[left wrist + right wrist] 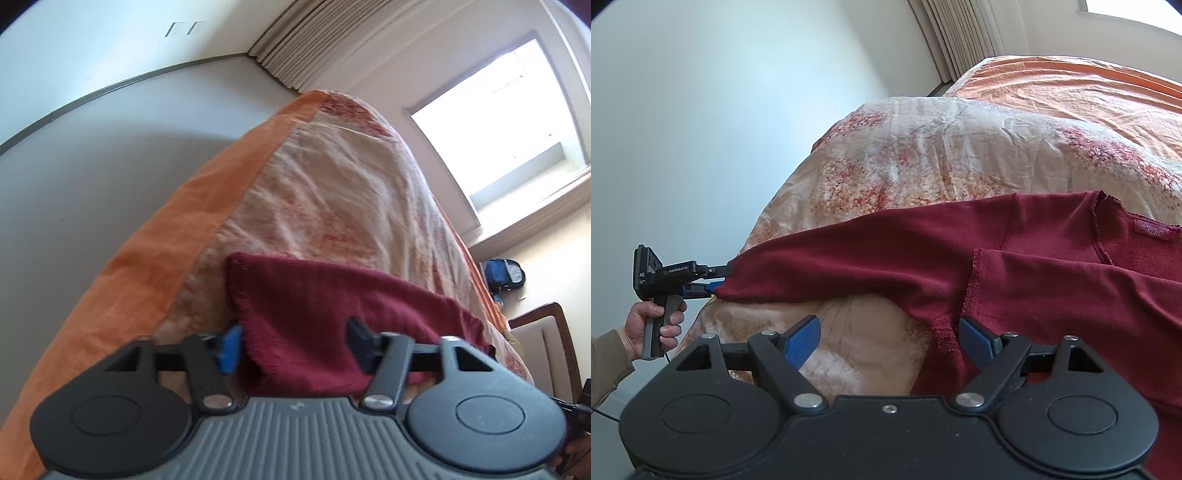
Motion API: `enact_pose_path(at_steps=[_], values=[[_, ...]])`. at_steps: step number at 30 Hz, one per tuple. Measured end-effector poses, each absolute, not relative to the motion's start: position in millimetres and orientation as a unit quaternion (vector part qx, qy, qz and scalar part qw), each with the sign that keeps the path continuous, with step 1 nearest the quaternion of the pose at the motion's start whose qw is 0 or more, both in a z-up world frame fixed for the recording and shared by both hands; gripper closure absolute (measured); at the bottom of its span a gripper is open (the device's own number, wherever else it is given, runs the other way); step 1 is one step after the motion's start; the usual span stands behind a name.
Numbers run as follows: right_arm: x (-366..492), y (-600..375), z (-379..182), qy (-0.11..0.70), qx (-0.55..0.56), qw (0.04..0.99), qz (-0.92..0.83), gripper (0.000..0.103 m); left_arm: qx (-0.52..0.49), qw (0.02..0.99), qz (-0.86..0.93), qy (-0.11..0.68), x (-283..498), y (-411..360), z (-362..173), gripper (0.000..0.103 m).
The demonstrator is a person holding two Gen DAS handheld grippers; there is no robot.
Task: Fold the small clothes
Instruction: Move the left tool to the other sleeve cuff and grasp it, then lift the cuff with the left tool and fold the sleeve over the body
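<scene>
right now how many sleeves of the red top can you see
2. One sleeve stretches left across the bedspread, its cuff between the left gripper fingers. The other sleeve lies folded over the body, cuff near the right gripper.

Dark red sweater (1034, 266); cream bedspread (942, 155) with red-orange floral print, orange sheet (1071, 85); blue pads (801, 341) on black grippers.

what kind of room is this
Most likely a bedroom. A bed with a floral quilt and an orange sheet fills both views, with pleated curtains beside a window. A maroon top lies on the quilt.
</scene>
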State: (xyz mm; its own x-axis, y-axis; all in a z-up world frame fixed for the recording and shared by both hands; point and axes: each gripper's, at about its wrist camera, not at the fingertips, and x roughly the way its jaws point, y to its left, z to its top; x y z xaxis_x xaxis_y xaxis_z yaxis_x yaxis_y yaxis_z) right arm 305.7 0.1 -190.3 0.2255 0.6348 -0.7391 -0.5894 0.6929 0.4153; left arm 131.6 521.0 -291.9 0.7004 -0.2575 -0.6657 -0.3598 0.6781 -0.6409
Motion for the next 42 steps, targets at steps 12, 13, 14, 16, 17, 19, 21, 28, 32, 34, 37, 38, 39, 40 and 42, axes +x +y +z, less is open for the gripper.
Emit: enact_pose_path(at_steps=[12, 13, 14, 16, 17, 19, 21, 28, 32, 34, 37, 38, 39, 40, 42], values=[[305, 4, -193, 0.486, 0.022, 0.777, 0.399, 0.019, -0.421, 0.821, 0.072, 0.378, 116, 531, -301, 0.098], [305, 4, -192, 0.485, 0.023, 0.777, 0.399, 0.019, -0.416, 0.825, 0.076, 0.375, 115, 529, -298, 0.1], [305, 3, -192, 0.485, 0.023, 0.778, 0.4, 0.019, -0.407, 0.83, 0.078, 0.373, 115, 526, -293, 0.1], [304, 1, -191, 0.483, 0.022, 0.779, 0.4, 0.019, -0.386, 0.843, 0.078, 0.367, 114, 518, -281, 0.1], [305, -1, -191, 0.482, 0.022, 0.78, 0.399, 0.019, -0.378, 0.847, 0.079, 0.365, 113, 514, -275, 0.1], [306, -5, -191, 0.481, 0.024, 0.783, 0.395, 0.019, -0.361, 0.855, 0.084, 0.364, 113, 507, -264, 0.1], [307, -10, -192, 0.479, 0.026, 0.787, 0.388, 0.019, -0.35, 0.86, 0.086, 0.36, 114, 500, -252, 0.1], [323, -45, -203, 0.46, -0.011, 0.835, 0.301, 0.019, -0.32, 0.882, 0.042, 0.345, 140, 459, -205, 0.1], [343, -48, -221, 0.452, -0.02, 0.849, 0.274, 0.019, -0.316, 0.888, 0.008, 0.334, 164, 427, -177, 0.1], [351, -35, -231, 0.447, -0.028, 0.851, 0.273, 0.019, -0.314, 0.891, -0.011, 0.327, 178, 409, -161, 0.1], [361, -9, -248, 0.441, -0.062, 0.854, 0.269, 0.019, -0.314, 0.894, -0.049, 0.315, 197, 378, -135, 0.1], [363, -1, -255, 0.442, -0.075, 0.854, 0.266, 0.019, -0.316, 0.894, -0.063, 0.311, 204, 366, -126, 0.1], [366, 6, -263, 0.446, -0.084, 0.85, 0.269, 0.02, -0.318, 0.893, -0.078, 0.308, 213, 355, -119, 0.1], [367, 11, -270, 0.453, -0.094, 0.843, 0.275, 0.024, -0.317, 0.893, -0.094, 0.307, 220, 342, -112, 0.1], [363, 14, -272, 0.451, -0.107, 0.84, 0.281, 0.025, -0.312, 0.892, -0.126, 0.303, 236, 313, -98, 0.1]])
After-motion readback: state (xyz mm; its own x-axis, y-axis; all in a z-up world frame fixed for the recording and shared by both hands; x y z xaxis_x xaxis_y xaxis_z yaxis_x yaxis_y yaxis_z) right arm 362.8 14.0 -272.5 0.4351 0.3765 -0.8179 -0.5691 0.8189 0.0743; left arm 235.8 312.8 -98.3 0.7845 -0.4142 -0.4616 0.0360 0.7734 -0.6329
